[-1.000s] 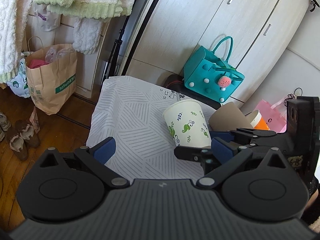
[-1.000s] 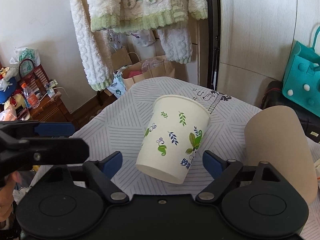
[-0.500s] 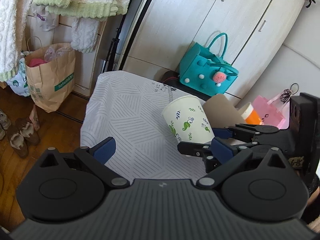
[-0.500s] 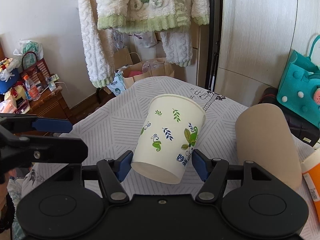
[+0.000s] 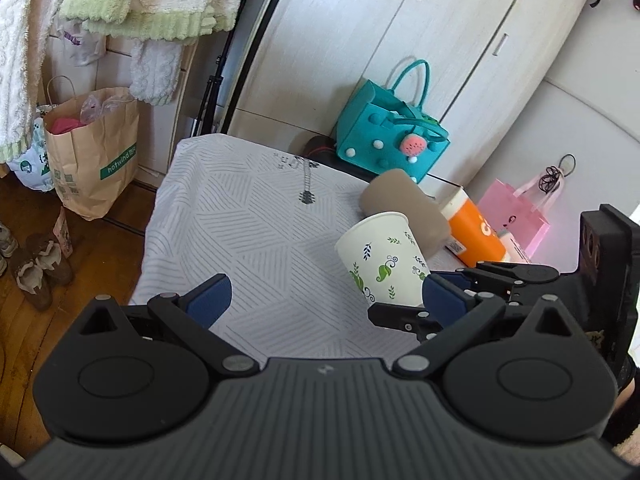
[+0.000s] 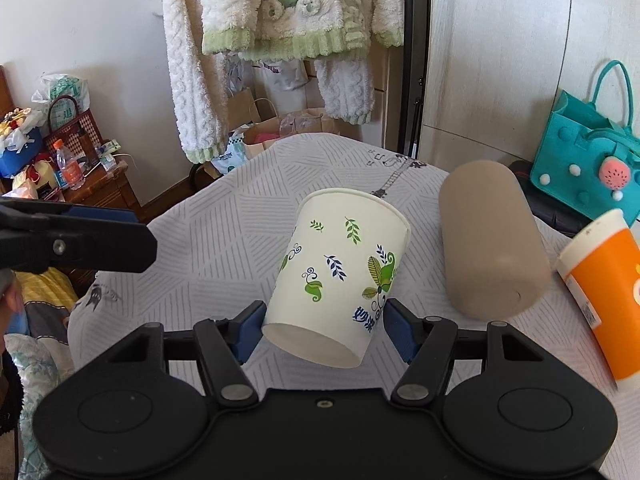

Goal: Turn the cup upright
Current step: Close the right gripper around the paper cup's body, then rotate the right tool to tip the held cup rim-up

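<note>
A white paper cup with green and blue leaf prints (image 6: pixel 340 280) is held off the patterned table cloth (image 6: pixel 224 240), tilted, base toward the camera and rim away. My right gripper (image 6: pixel 324 330) is shut on the cup near its base, blue pads on both sides. In the left wrist view the cup (image 5: pixel 382 258) shows at right with the right gripper's fingers (image 5: pixel 444 298) on it. My left gripper (image 5: pixel 324 296) is open and empty, to the left of the cup above the cloth.
A brown cylinder (image 6: pixel 490 240) lies on its side right of the cup. An orange and white container (image 6: pixel 604 296) lies further right. A teal bag (image 5: pixel 390 134) stands behind the table by the wardrobe. A paper bag (image 5: pixel 94 152) stands on the floor left.
My right gripper closed on the cup and lifted it off the cloth, moving it back and to the right. The left gripper stayed open and rose slightly.
</note>
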Demonstrator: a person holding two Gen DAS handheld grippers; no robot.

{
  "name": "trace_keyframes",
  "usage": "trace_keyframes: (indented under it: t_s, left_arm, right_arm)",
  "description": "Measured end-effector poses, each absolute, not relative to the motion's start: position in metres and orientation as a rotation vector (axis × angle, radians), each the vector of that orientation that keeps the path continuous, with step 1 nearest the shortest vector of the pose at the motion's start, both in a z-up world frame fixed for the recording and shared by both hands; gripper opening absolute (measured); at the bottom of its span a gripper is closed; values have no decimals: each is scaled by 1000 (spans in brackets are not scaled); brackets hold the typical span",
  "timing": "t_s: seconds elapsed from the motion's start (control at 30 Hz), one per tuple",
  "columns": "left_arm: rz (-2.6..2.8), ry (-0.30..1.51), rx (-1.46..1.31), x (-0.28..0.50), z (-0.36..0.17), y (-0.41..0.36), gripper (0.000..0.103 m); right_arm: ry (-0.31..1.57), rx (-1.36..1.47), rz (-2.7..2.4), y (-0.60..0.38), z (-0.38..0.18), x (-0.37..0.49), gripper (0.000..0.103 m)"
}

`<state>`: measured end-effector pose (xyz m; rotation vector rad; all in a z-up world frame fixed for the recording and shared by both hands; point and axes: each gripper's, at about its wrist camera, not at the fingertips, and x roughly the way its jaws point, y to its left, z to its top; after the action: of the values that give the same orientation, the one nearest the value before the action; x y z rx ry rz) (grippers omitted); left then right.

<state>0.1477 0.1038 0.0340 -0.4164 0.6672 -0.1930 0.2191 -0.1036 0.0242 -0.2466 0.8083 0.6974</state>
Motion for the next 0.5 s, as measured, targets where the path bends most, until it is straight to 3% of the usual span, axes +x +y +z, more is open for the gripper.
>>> trace_keyframes:
  t_s: [0.5]
  left_arm:
    - [-293,724,-380,124,30,50,103]
  right_arm:
    - [841,-196,640,-166,28,163,69]
